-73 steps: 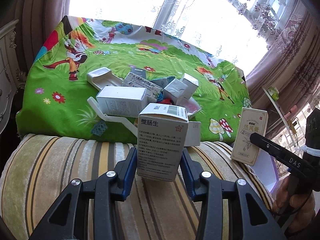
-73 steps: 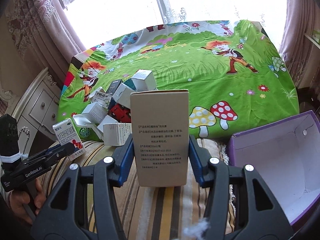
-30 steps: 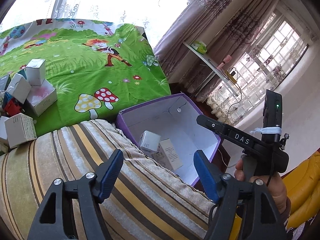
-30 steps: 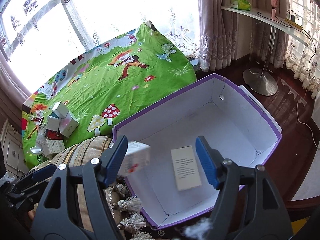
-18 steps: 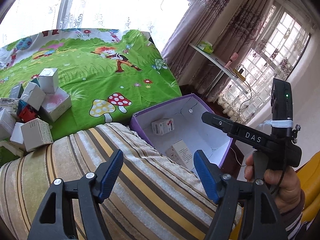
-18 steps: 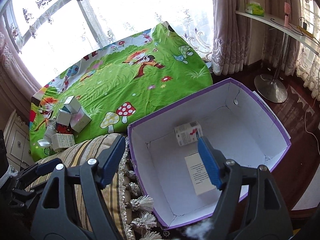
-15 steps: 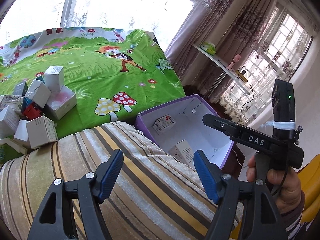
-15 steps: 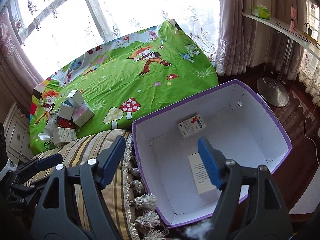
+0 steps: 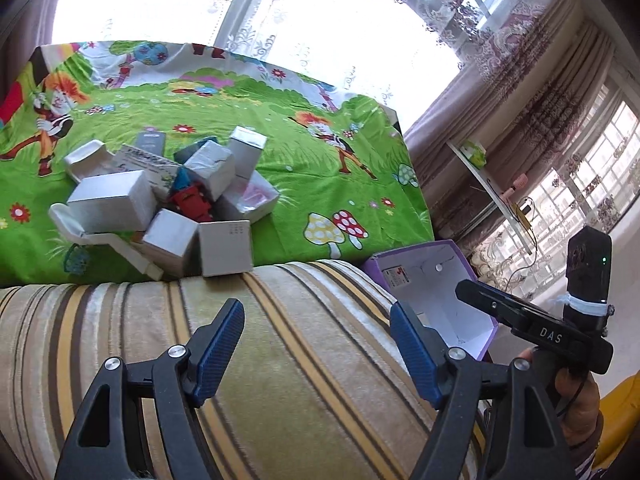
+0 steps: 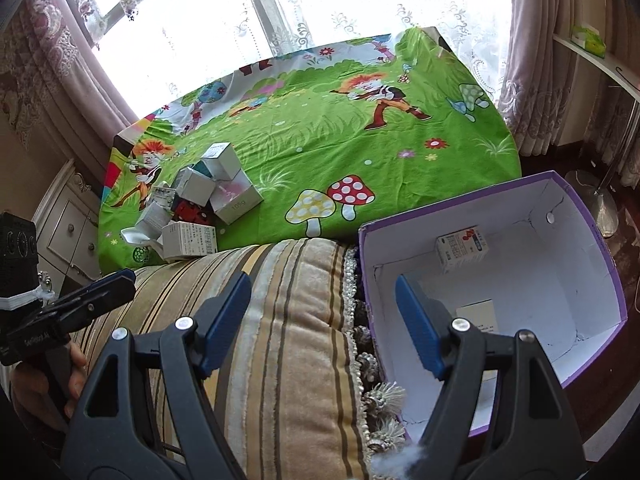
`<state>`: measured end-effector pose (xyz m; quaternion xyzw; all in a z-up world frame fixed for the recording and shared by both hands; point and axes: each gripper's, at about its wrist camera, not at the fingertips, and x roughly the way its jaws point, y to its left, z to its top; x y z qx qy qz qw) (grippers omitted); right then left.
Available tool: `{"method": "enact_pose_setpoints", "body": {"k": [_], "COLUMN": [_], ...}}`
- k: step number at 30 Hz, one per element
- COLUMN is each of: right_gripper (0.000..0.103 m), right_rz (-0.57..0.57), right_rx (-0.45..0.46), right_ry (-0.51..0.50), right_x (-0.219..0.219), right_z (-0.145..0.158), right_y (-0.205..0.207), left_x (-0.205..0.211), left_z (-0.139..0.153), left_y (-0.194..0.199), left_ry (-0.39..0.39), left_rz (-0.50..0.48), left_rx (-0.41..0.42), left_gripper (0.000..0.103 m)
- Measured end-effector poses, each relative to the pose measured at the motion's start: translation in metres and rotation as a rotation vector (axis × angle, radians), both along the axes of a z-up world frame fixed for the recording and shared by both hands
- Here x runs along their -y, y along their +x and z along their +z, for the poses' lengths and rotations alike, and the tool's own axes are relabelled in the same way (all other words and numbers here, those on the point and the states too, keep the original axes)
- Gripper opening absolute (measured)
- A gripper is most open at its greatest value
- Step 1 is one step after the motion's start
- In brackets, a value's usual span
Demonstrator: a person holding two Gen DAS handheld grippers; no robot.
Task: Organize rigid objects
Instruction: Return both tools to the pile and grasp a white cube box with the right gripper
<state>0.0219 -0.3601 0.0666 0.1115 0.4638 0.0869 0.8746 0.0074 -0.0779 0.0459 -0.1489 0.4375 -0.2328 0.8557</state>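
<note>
A pile of small white cartons (image 9: 168,196) with a red toy (image 9: 192,204) lies on the green cartoon cloth (image 9: 320,184); the right wrist view shows the pile (image 10: 200,204) at far left. The purple box (image 10: 520,216) stands to the right of the striped cushion. Inside it lie a small red-printed carton (image 10: 462,248) and a flat beige carton (image 10: 478,314). My left gripper (image 9: 316,306) hovers over the cushion, jaws opening with nothing between them. My right gripper (image 10: 322,280) is open and empty above the cushion's tasselled edge and the box's left wall.
A striped velvet cushion (image 9: 280,360) fills the foreground between me and the cloth. A hand (image 9: 576,392) holds the right tool at lower right. A white drawer cabinet (image 10: 68,232) stands at left, and a wall shelf (image 10: 592,48) and curtains at right.
Both grippers let go of the cartons they held, which now lie in the purple box. Both views have swung left, away from the box toward the pile.
</note>
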Motion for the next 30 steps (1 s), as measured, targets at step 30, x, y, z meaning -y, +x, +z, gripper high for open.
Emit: {"method": "enact_pose_setpoints", "body": {"k": [30], "right_gripper": [0.081], "right_rz": [0.282], "right_rx": [-0.091], "right_ry": [-0.072], "right_x": [-0.156], "right_z": [-0.022], "right_y": [0.059], "left_x": [-0.121], "left_z": [-0.018], "left_y": [0.022], "left_ry": [-0.020], "left_rz": [0.245], "left_rx": [-0.060], "left_gripper": [0.077]}}
